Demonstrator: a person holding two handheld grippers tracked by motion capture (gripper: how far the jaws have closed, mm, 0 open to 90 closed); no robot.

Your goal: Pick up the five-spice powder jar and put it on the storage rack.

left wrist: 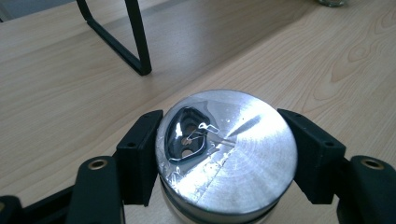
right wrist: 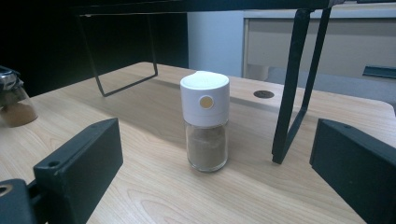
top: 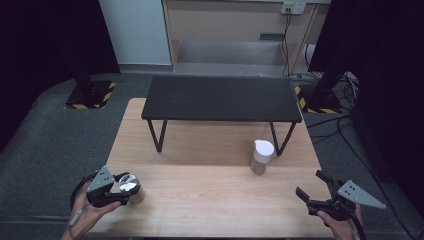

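A glass jar with a shiny metal lid [top: 129, 185] [left wrist: 226, 154] stands near the table's front left corner. My left gripper [top: 121, 190] [left wrist: 226, 161] is shut on it, one black jaw against each side just under the lid. The same jar [right wrist: 14, 105] has brown powder in it. A second jar with a white cap [top: 262, 156] [right wrist: 204, 121] and brown powder stands upright toward the right, beside a leg of the black stand. My right gripper [top: 310, 184] [right wrist: 217, 186] is open and points at it from a distance, with nothing between its jaws.
A low black stand [top: 222, 97] with thin metal legs [right wrist: 292, 88] [left wrist: 137, 42] spans the far half of the wooden table [top: 210, 195]. Bare tabletop lies between the two jars. Cables and dark equipment bases sit on the grey floor beyond.
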